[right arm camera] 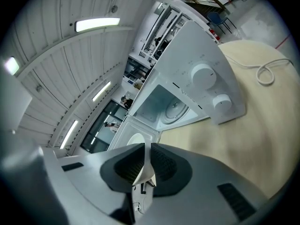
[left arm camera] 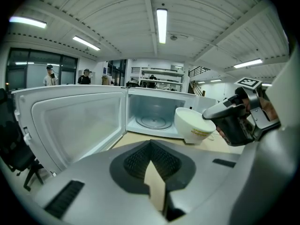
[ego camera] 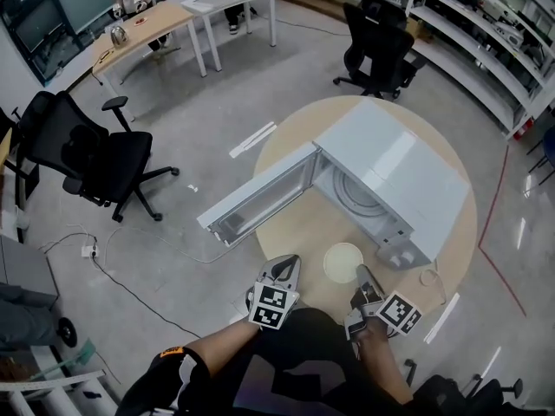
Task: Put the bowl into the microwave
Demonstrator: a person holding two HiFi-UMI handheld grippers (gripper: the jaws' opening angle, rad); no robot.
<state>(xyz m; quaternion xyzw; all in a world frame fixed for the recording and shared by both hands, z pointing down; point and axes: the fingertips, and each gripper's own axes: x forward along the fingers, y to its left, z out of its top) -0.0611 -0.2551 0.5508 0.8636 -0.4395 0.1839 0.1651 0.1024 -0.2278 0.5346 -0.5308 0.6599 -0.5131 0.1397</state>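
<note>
The round white bowl [ego camera: 343,262] was held by its rim in the clamped right gripper [ego camera: 360,273] at lower centre of the frame, in front of the open white microwave [ego camera: 390,172]. The left gripper [ego camera: 286,267] was closed on nothing. The carry step was judged to be in hand; a forward move through the doorway was required next.

Round tan surface [ego camera: 299,237], white cable loop [ego camera: 427,277] lying on it near right edge. Black office chair [ego camera: 95,159] on grey floor at left, second chair [ego camera: 377,46] beyond. Desks [ego camera: 143,29] far left. Shelving [ego camera: 486,42] along right wall. Power strip [ego camera: 87,250] with cords on floor.
</note>
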